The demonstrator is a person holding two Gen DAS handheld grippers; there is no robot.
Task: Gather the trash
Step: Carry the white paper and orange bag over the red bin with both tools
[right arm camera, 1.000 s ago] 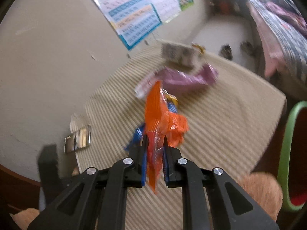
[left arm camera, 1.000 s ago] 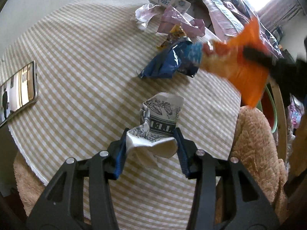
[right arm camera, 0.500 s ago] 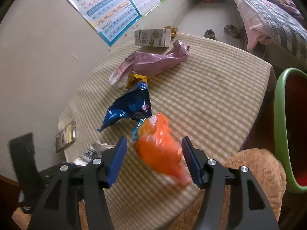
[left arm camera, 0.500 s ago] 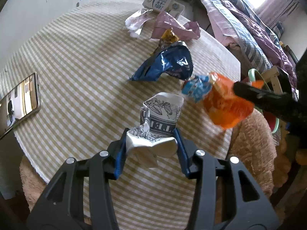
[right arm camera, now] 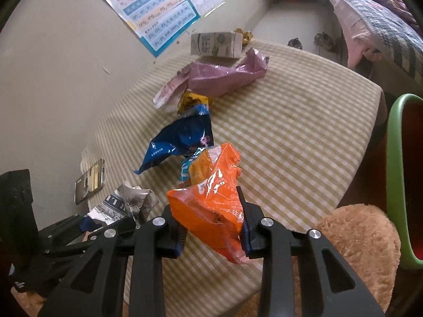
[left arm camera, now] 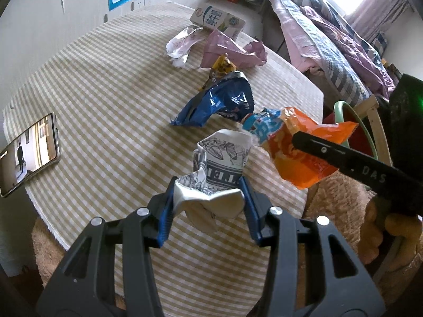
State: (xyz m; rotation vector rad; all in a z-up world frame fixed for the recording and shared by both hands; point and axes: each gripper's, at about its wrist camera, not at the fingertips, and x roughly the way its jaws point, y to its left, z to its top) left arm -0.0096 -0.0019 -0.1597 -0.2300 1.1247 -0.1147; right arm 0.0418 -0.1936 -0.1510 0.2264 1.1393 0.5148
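Note:
A crumpled white paper cup (left arm camera: 222, 155) with black print is pinched between the blue pads of my left gripper (left arm camera: 207, 185), just above the checked table (left arm camera: 105, 92). My right gripper (right arm camera: 208, 211) has an orange snack bag (right arm camera: 211, 200) between its pads; its jaws are closing and both pads press on the bag. From the left wrist view, that orange bag (left arm camera: 298, 158) hangs right of the cup, over the table's edge. On the table lie a blue bag (left arm camera: 219, 103), a yellow wrapper (left arm camera: 223, 66), a pink bag (left arm camera: 232, 52), a white-pink wrapper (left arm camera: 182, 45) and a milk carton (left arm camera: 216, 21).
A green-rimmed bin (right arm camera: 396, 171) with a red inside stands right of the table. A brown plush seat (right arm camera: 357, 237) is below the table's near edge. A phone (left arm camera: 29, 155) lies at the table's left edge. A bed (left arm camera: 330, 42) fills the back right.
The right gripper let its jaws go wide around the orange bag, then narrowed them on it again, and sank toward the table's right edge. The left gripper kept its hold on the cup.

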